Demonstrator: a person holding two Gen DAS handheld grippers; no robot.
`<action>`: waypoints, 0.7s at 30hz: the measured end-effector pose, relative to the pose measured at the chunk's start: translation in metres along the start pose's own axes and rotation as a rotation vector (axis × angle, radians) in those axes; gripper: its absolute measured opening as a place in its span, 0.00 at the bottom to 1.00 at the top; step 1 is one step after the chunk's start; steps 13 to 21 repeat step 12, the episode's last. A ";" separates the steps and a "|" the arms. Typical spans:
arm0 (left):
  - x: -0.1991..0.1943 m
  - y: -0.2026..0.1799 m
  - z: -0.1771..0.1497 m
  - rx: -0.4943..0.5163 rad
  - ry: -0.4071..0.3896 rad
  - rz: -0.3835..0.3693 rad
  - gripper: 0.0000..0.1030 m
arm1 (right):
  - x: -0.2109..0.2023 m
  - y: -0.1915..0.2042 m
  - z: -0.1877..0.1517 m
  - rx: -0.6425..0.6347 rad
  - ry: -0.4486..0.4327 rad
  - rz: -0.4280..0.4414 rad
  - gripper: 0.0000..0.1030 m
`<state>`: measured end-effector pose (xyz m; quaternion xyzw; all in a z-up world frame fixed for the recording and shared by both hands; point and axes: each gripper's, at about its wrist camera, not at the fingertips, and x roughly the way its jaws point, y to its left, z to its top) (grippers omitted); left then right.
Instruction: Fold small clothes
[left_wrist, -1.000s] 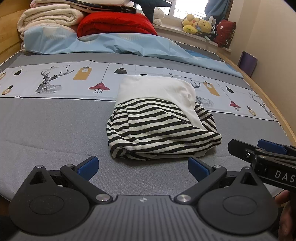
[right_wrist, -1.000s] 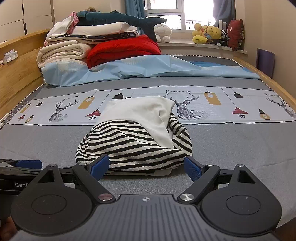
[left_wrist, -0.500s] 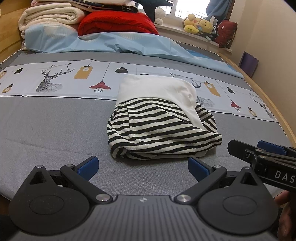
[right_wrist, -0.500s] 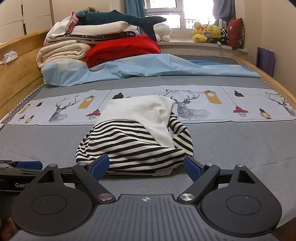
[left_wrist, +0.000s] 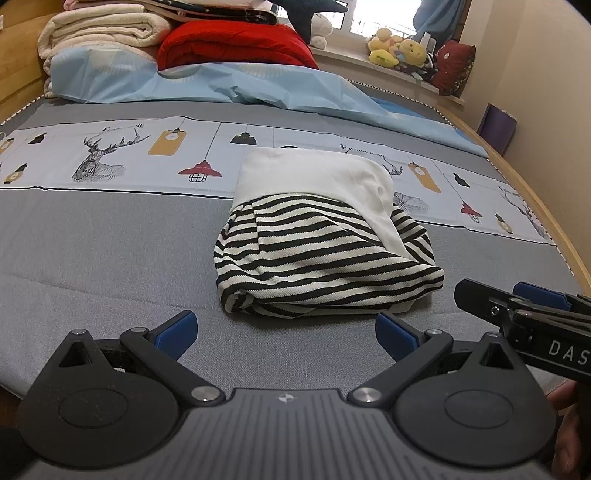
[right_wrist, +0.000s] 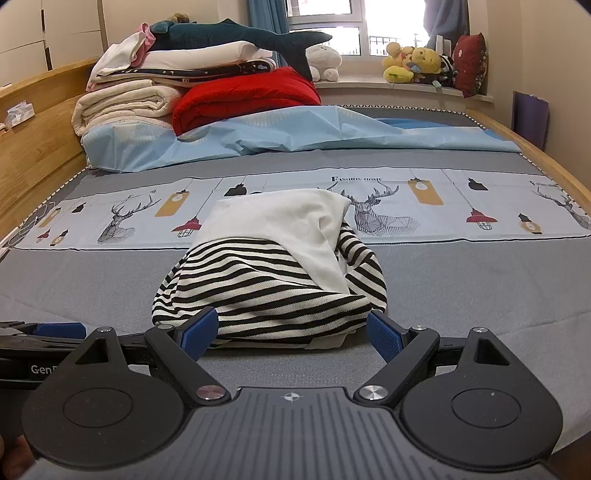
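A small black-and-white striped garment with a white part (left_wrist: 325, 254) lies folded in a bundle on the grey bed sheet; it also shows in the right wrist view (right_wrist: 273, 284). My left gripper (left_wrist: 286, 334) is open and empty, just in front of the bundle's near edge. My right gripper (right_wrist: 291, 332) is open and empty, its fingertips on either side of the bundle's near edge. The right gripper's fingers (left_wrist: 517, 310) show at the right of the left wrist view.
Folded blankets (right_wrist: 122, 107), a red quilt (right_wrist: 243, 96) and a light blue sheet (right_wrist: 295, 133) lie at the head of the bed. Plush toys (right_wrist: 413, 62) sit on the windowsill. A wooden bed frame (right_wrist: 535, 155) runs along the right, a wooden headboard (right_wrist: 33, 140) on the left.
Both grippers have shifted very slightly; the garment lies the same and both grippers stay open.
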<state>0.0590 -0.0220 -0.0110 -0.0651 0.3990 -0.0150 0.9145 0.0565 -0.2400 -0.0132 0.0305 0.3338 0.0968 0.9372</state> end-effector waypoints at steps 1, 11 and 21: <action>0.000 0.000 0.000 0.000 0.000 0.000 0.99 | 0.000 0.000 0.000 0.000 0.000 0.000 0.86; 0.000 0.000 0.000 -0.010 0.000 0.002 0.99 | 0.001 0.004 -0.002 0.007 0.000 -0.001 0.85; 0.000 0.000 0.001 -0.011 0.000 0.003 0.99 | 0.001 0.004 -0.002 0.008 0.000 -0.001 0.85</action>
